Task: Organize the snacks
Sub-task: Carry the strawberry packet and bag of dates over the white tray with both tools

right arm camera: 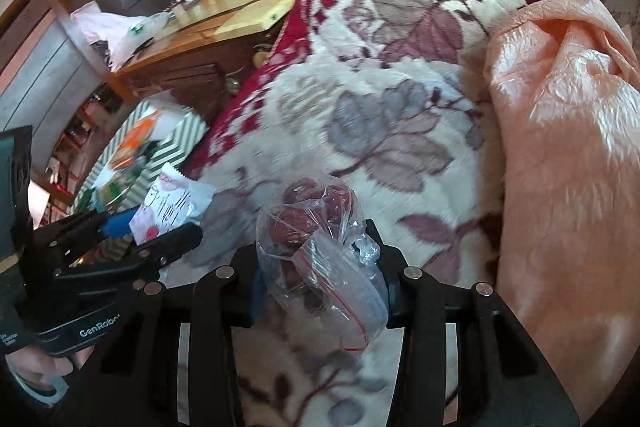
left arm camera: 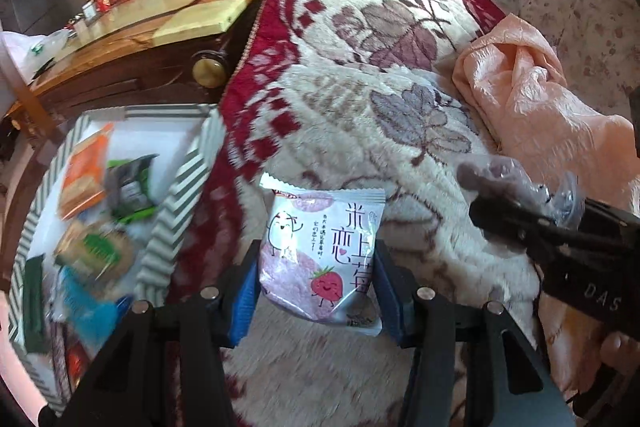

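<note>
In the left wrist view we see the left gripper [left arm camera: 318, 287] at the lower centre of the frame, its 2 blue-padded jaws closed on the sides of a white snack packet [left arm camera: 320, 255] printed with a strawberry and a cartoon figure. The packet stands upright between the pads, raised above the floral blanket [left arm camera: 360, 87] that fills the middle of the frame.

At the lower left of that view sits a green-and-white striped box [left arm camera: 176, 187], its edge just beside the blanket's red border. Inside it lie several wrapped snacks, among them an orange packet [left arm camera: 82, 175] and a dark green one [left arm camera: 130, 187]; they are blurred, so we cannot read them.

In the right wrist view the right gripper [right arm camera: 320, 291] sits at the lower centre, its jaws drawn in on a clear zip bag of red dates [right arm camera: 316, 247], which bulges up between them. The same gripper shows at the right edge of the left wrist view, with the bag held at its tip.

A peach-coloured cloth [right arm camera: 560, 147] lies crumpled on the blanket at the right of the frame. A wooden cabinet [left arm camera: 132, 39] stands at the upper left, behind the box.

A person's fingers [right arm camera: 36, 367] wrap the left gripper's handle at the lower left of the right wrist view.
</note>
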The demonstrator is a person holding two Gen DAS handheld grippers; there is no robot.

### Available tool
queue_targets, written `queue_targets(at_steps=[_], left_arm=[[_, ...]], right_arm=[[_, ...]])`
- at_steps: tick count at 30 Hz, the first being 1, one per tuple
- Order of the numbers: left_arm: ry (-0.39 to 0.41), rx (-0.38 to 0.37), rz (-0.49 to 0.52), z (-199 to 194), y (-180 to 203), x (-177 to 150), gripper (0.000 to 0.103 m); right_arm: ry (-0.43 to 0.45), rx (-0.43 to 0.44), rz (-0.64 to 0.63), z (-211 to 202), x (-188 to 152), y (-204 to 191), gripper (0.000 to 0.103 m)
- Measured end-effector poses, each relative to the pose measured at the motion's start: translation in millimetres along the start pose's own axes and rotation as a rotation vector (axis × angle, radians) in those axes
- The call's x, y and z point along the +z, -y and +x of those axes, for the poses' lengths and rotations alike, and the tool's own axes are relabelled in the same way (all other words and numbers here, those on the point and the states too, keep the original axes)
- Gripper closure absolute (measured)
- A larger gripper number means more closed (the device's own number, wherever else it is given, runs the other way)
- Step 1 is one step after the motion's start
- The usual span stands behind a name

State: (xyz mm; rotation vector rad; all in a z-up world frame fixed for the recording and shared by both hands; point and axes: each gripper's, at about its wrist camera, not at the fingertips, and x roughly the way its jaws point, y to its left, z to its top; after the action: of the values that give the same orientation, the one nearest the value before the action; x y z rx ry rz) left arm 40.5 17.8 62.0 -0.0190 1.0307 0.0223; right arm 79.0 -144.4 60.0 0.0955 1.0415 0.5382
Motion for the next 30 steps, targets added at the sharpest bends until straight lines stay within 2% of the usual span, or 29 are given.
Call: queue_targets(at_steps=[12,30], left_arm=[[0.067,0.073,-0.057,-45.3,-40.6,-27.2,0.048],[0.105,0.139,-0.208,-73.4,-119.9,-46.7,0.048]], right_arm=[[-0.010,0.055,-0.061,-10.1,-17.1,-57.5,0.062],[-0.054,0.106,-0.244,7.2,-5.5,-150.3,0.062]])
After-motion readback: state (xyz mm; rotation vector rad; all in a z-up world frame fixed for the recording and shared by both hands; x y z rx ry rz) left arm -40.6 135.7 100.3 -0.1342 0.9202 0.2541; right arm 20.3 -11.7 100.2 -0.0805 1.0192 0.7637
